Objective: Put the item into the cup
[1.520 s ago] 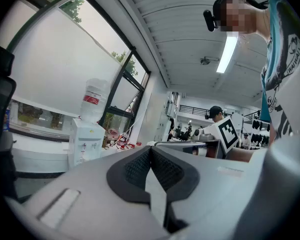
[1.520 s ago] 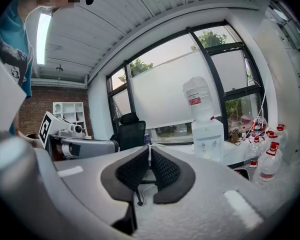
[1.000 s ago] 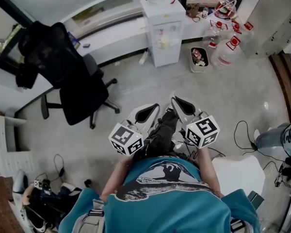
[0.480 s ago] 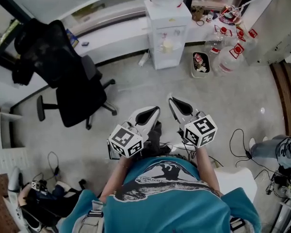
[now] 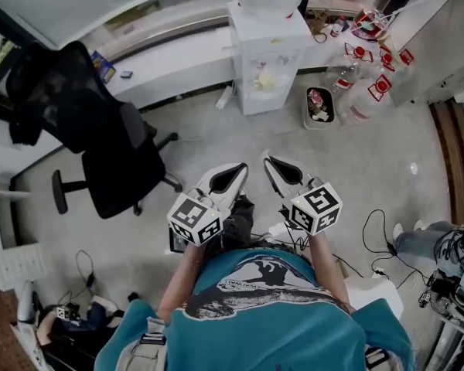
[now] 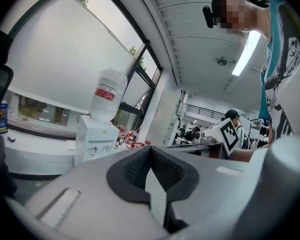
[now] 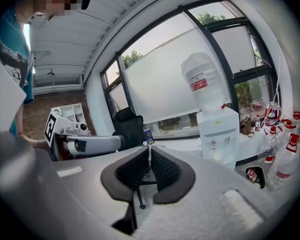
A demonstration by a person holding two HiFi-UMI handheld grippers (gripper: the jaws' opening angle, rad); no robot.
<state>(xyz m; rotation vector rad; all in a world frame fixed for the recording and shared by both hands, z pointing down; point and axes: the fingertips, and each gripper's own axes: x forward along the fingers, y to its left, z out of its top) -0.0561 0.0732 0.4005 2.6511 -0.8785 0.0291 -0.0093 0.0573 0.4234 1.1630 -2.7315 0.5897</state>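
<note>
No cup or item shows in any view. In the head view my left gripper [image 5: 234,169] and right gripper [image 5: 269,161] are held side by side in front of the person's teal shirt, above the concrete floor. Both point toward the water dispenser [image 5: 264,52]. In the left gripper view the black pads [image 6: 140,166] meet at the tip with nothing between them. The right gripper's pads [image 7: 162,168] also touch, and hold nothing. Each gripper view catches the other gripper: the right gripper [image 6: 225,134] and the left gripper [image 7: 85,143].
A black office chair [image 5: 108,141] with a jacket stands at the left. A white counter [image 5: 162,60] runs along the wall. A small waste bin [image 5: 319,105] and several water bottles [image 5: 367,76] sit right of the dispenser. Cables [image 5: 379,234] lie on the floor at right.
The head view has drifted, so the chair sits further left and lower, the dispenser slightly right. Both grippers have shifted a little left in the view and stay shut.
</note>
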